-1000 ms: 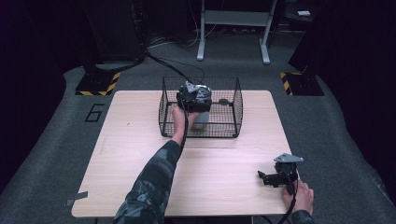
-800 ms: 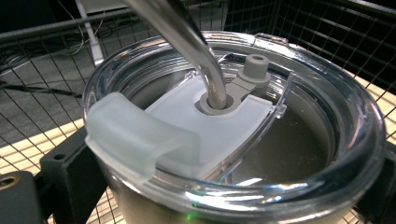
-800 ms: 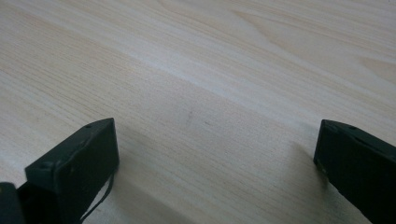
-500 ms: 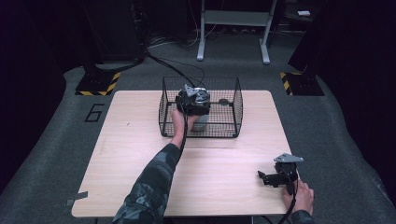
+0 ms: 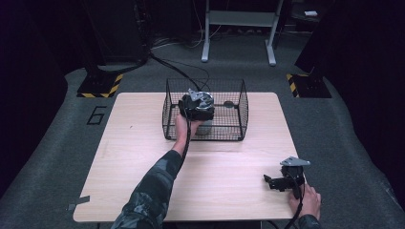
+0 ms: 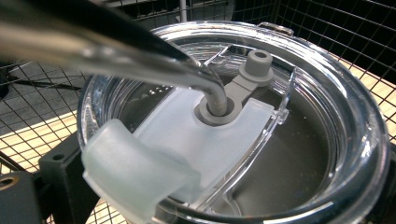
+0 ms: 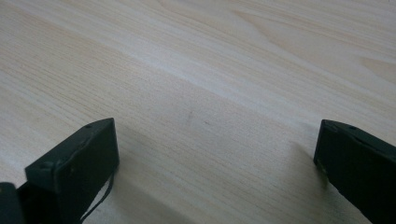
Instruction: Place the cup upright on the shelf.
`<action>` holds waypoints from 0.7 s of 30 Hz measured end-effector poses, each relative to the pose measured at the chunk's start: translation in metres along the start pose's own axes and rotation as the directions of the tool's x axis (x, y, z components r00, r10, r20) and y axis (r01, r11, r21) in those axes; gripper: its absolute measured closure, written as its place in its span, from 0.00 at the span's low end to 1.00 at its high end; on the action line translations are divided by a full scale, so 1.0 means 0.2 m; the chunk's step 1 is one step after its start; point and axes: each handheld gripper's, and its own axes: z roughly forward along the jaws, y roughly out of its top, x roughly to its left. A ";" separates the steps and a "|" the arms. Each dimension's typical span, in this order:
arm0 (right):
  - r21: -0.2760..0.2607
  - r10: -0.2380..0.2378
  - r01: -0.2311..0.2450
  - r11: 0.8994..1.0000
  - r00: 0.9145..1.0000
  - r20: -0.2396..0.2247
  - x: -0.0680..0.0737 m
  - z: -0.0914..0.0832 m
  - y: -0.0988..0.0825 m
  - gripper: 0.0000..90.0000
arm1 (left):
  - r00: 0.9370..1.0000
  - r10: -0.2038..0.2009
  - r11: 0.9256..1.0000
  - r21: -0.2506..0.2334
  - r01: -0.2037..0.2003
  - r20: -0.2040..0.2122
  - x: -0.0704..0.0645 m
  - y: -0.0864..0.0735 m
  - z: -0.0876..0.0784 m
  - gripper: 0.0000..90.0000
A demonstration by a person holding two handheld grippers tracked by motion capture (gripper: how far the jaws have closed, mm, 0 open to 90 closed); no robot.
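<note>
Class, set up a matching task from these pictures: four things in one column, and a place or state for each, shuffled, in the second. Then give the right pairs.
Things:
1. wire basket
2. tumbler lid
3. metal straw
4. right gripper

Places or states:
A. passes through the grey ring in the middle of the lid
B. stands at the far side of the table
C. clear plastic, close under the left gripper's camera
D. rests near the table's front right corner, jaws wide apart

Pairs: 1-B, 2-C, 3-A, 4-D
</note>
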 end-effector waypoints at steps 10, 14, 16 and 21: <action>0.000 0.000 0.000 1.000 1.000 0.000 0.00 0.00 0.00 0.00 | 1.000 0.005 1.000 0.008 -0.005 0.021 0.01 0.00 -0.02 0.04; 0.000 0.000 0.000 1.000 1.000 0.000 0.00 0.00 0.00 0.00 | 1.000 -0.004 1.000 -0.009 0.004 0.025 0.01 0.01 -0.04 0.00; 0.000 0.000 0.000 1.000 1.000 0.000 0.00 0.00 0.00 0.00 | 1.000 -0.009 1.000 -0.002 0.010 0.028 0.01 0.02 -0.06 0.00; 0.000 0.000 0.000 1.000 1.000 0.000 0.00 0.00 0.00 0.00 | 0.998 -0.009 1.000 0.022 0.008 0.056 0.01 0.04 -0.13 0.00</action>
